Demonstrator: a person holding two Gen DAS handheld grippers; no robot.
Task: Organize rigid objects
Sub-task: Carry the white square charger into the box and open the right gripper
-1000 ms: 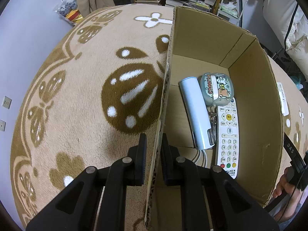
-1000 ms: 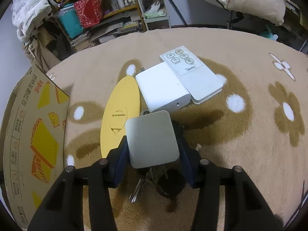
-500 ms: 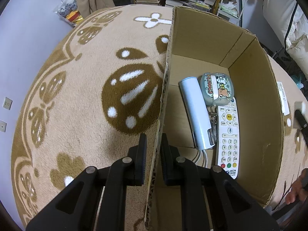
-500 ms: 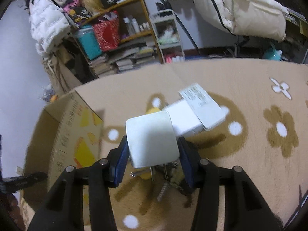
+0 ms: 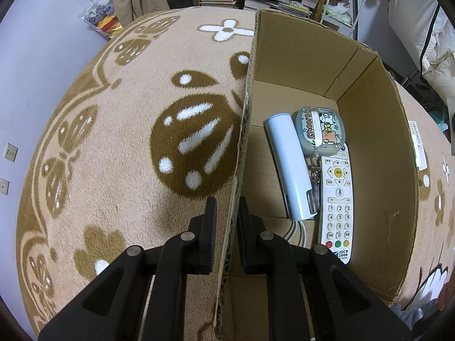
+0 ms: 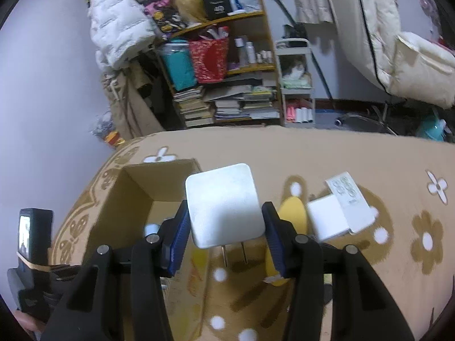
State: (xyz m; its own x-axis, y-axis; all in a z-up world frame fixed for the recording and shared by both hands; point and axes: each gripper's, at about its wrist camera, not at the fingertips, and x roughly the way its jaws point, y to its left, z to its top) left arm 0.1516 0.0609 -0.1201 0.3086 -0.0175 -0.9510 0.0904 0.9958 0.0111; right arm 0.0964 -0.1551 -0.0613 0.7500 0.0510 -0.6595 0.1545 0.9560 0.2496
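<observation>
Right wrist view has changed most: a second ago the right gripper [image 6: 224, 234] sat low over the rug with the white plug adapter [image 6: 224, 204] just above the yellow remote [image 6: 293, 213], and now it is lifted and tipped up, so the shelves [image 6: 227, 65] and the white jacket [image 6: 119, 25] fill the top of the picture and the cardboard box [image 6: 136, 196] opens ahead and to its left. Its blue-padded fingers [image 6: 179, 241] are clamped on the adapter's two sides, the two metal prongs pointing down below its white body. Just right of the gripper lie the yellow remote, a white block [image 6: 327, 221] and a flat white controller [image 6: 351, 204], touching one another on the rug. On the other side nothing has shifted: the left gripper [image 5: 226, 221] stays pinched on the box's near wall [image 5: 241, 147], one finger outside and one inside. Ahead of it on the box floor lie a pale blue bar [image 5: 290, 167], a grey cartoon case [image 5: 320, 133] and a white button remote [image 5: 338, 199], side by side and touching. Everything rests on a tan rug [image 5: 119, 147] with brown and white flower shapes, against pale lilac walls [image 5: 42, 42]; stacked books [image 6: 233, 105] fill the bottom shelf.
</observation>
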